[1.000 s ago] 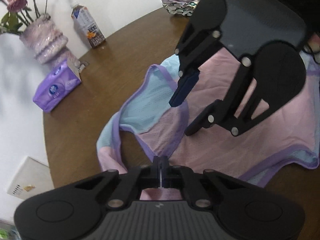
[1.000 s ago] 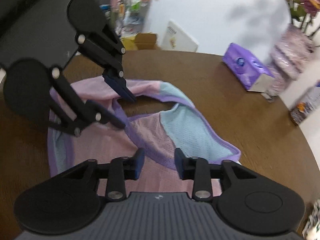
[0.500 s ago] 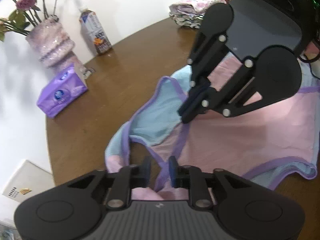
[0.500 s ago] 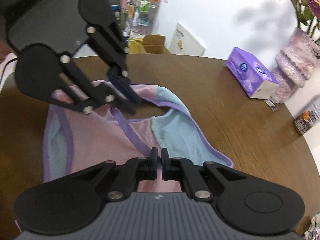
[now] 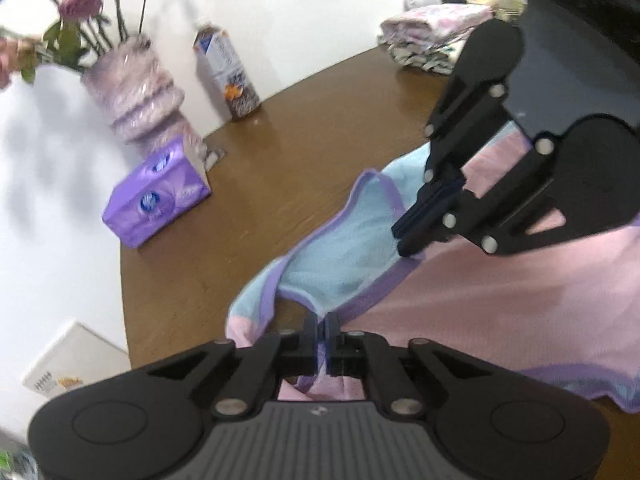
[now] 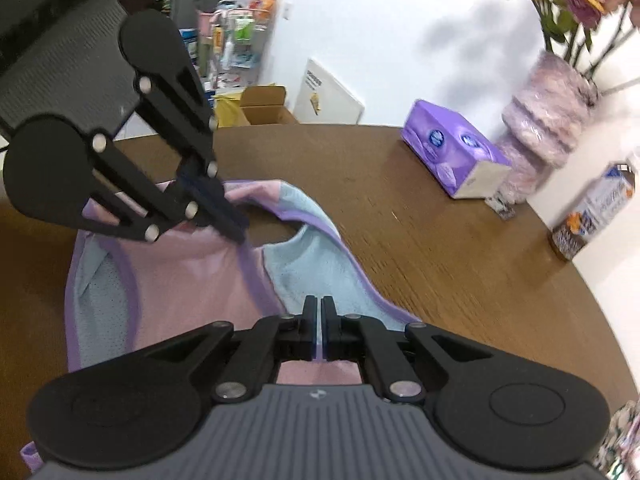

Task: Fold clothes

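A pink and blue top (image 5: 480, 296) with purple trim lies on the round brown table (image 5: 280, 168), and the left gripper (image 5: 323, 334) has its two fingers pinched tight on the purple edge at 6 o'clock in its view. The right gripper (image 6: 318, 320) also squeezes a bit of the top between its closed fingers, low at 6 o'clock in its own view. A purple tissue pack (image 5: 156, 196) sits at 9 o'clock in the left view, with a pink vase (image 5: 140, 88) and a drink carton (image 5: 230, 76) behind it near 11 o'clock.
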`<state>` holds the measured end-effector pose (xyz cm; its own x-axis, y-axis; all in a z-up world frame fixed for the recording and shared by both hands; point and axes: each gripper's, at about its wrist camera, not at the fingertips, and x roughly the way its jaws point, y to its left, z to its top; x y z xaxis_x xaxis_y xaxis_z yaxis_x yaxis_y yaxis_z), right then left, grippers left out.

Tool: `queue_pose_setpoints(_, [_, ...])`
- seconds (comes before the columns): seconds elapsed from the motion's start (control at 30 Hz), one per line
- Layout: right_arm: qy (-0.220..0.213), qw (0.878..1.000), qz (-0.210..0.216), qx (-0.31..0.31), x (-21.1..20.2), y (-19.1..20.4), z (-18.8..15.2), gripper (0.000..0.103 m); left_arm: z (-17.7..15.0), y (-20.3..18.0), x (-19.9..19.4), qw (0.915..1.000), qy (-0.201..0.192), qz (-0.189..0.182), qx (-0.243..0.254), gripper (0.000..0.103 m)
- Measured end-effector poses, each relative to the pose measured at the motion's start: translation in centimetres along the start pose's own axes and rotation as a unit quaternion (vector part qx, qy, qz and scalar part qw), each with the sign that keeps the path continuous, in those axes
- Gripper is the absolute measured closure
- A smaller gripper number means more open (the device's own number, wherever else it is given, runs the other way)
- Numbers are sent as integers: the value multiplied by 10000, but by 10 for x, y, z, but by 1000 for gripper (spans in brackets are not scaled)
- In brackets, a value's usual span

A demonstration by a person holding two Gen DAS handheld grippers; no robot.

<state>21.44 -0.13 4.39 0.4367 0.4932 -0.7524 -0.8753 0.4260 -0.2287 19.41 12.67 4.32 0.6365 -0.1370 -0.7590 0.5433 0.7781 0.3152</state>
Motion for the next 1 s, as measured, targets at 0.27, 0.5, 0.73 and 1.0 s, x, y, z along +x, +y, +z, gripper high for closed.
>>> queue_pose_setpoints(0.27, [229, 9981, -230, 521, 12, -12, -14, 96, 7, 21, 8, 9989, 87, 384, -270, 80])
queue_pose_setpoints(0.5, [236, 9964, -264, 773, 12, -15, -27, 96, 17, 27, 45, 9971, 584, 439, 195, 101])
queue_pose_setpoints(0.73, [201, 9975, -377, 568, 10, -16, -25, 95, 26, 51, 21, 9979, 140, 566, -299, 103])
queue_pose_setpoints(1.0, [299, 9975, -563, 304, 26, -36, -7, 80, 34, 85, 32, 9910, 126, 505, -1234, 99])
